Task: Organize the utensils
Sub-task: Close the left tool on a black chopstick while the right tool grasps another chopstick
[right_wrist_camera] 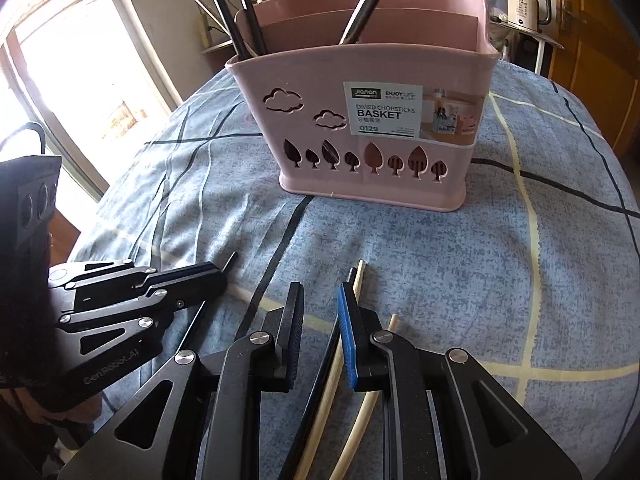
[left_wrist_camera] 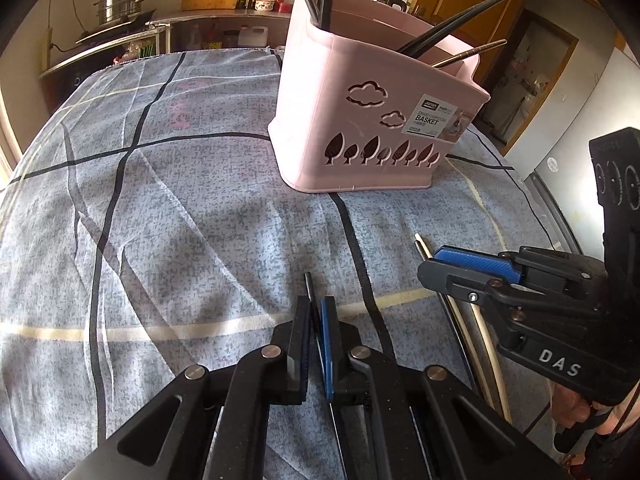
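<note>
**Left jaws pinch a black chopstick; basket lies straight ahead**

The left gripper (left_wrist_camera: 316, 312) is clamped almost fully together on a black chopstick (left_wrist_camera: 309, 285), whose long axis runs along the fingers toward the pink chopstick basket (left_wrist_camera: 360, 136) standing ahead and slightly right on the plaid cloth (left_wrist_camera: 160, 220). The right gripper (right_wrist_camera: 320, 312) stands partly open, gripping nothing; cream chopsticks (right_wrist_camera: 358, 280) and a dark one lie lengthwise beneath it, near its blue-padded finger. The left hand is likely to deliver first.

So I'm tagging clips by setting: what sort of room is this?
Most likely a home kitchen: a stacked steel steamer pot on a stove, a white electric kettle, and a pink plastic chopstick basket on the table.
</note>
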